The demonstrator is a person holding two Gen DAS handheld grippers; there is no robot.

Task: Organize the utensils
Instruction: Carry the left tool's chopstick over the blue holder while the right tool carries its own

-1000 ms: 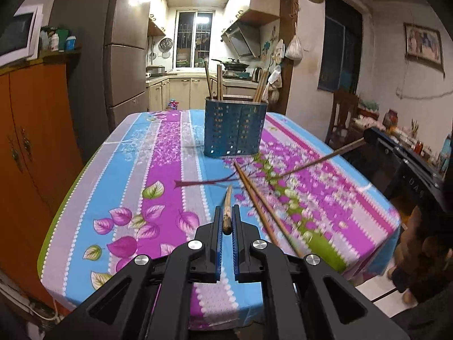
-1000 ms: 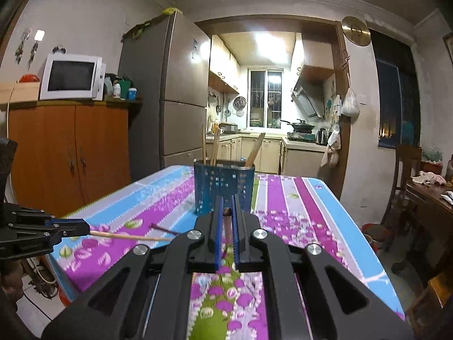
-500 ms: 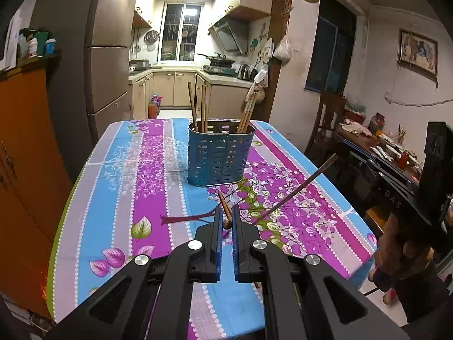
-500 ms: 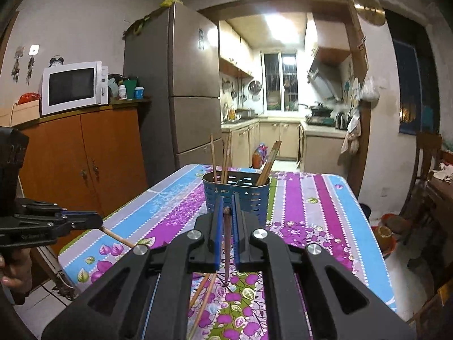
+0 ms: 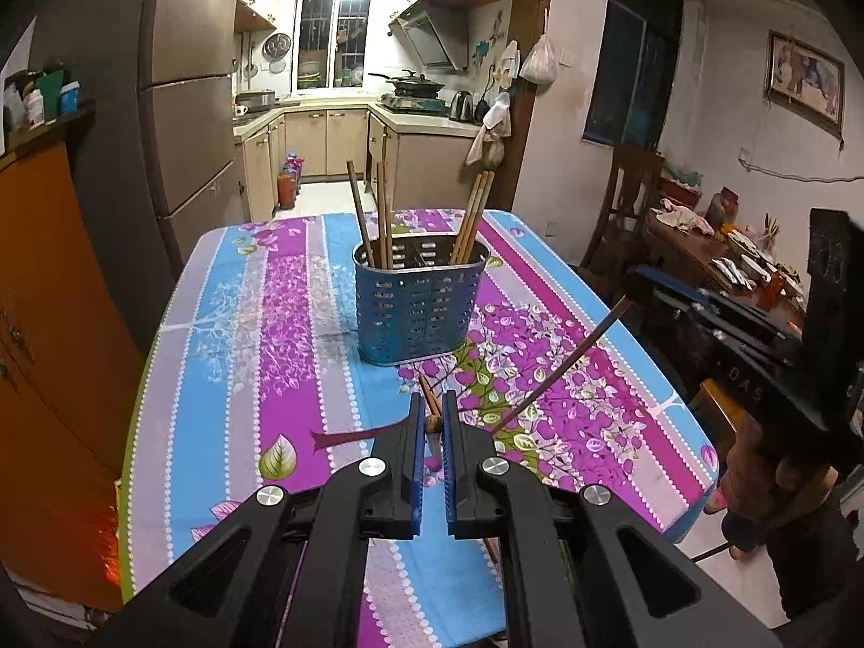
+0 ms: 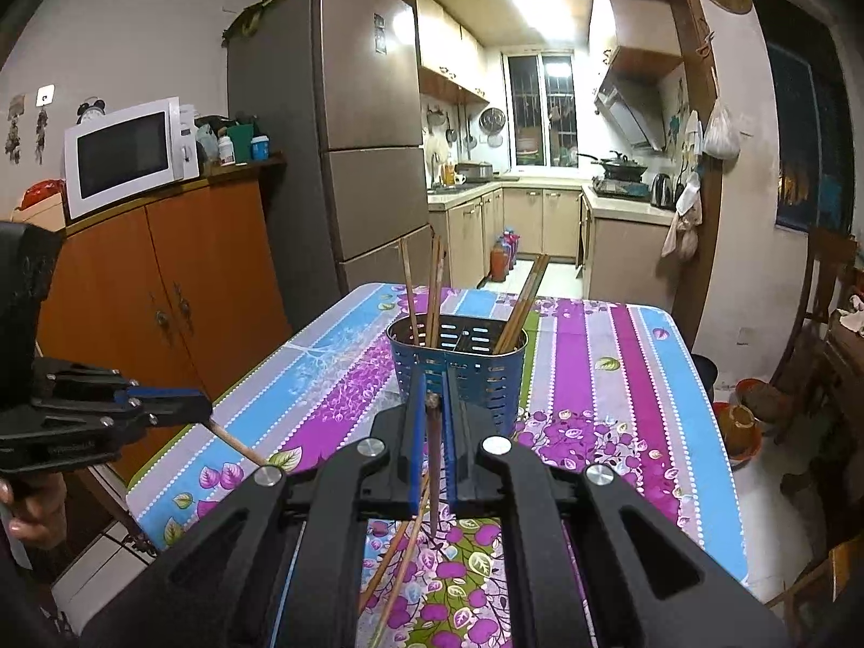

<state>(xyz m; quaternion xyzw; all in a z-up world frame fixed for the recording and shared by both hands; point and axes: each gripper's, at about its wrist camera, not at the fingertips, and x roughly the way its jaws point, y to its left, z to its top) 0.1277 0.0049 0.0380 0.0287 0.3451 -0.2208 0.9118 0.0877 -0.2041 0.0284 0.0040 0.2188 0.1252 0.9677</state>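
Both grippers had lifted and closed in on blue holder (image 5: 420, 306) mid-bench: left gripper (image 5: 430, 421) clenched on a chopstick (image 5: 432, 424), right gripper (image 6: 432, 397) gripping a darker chopstick (image 6: 433, 464). Insertion looked next; two strays (image 6: 399, 545) remained.

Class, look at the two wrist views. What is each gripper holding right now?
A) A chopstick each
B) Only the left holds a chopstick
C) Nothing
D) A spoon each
A: the left gripper is shut on a chopstick, and the right gripper is shut on another chopstick, both in front of the blue holder.
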